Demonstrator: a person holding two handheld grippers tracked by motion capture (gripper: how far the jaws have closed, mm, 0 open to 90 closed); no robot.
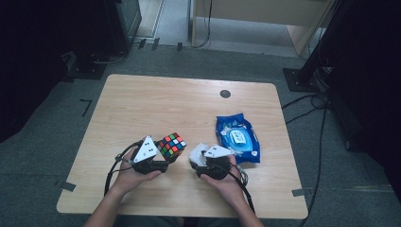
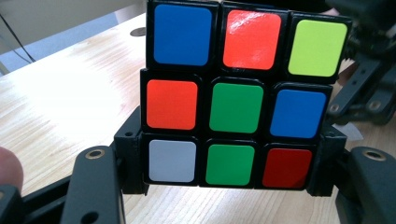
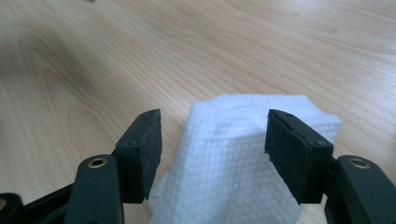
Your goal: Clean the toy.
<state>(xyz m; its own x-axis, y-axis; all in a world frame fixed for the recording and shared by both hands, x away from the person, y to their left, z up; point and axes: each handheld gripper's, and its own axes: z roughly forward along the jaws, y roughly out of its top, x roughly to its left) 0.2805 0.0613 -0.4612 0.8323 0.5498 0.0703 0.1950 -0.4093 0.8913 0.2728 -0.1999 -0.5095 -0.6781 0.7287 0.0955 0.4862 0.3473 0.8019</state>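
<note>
Over worktop [image 1: 142, 101]: left gripper [image 2: 229, 186] clamping cube [image 2: 233, 100], right gripper [image 3: 212, 154] spread around wipe [image 3: 233, 172]; close squarely on wipe, steady cube.

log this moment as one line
left gripper: shut on cube | right gripper: open around white wipe | wipes pack: on table

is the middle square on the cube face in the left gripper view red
No, the centre sticker of the cube face is green, with orange to its left and blue to its right.
</note>
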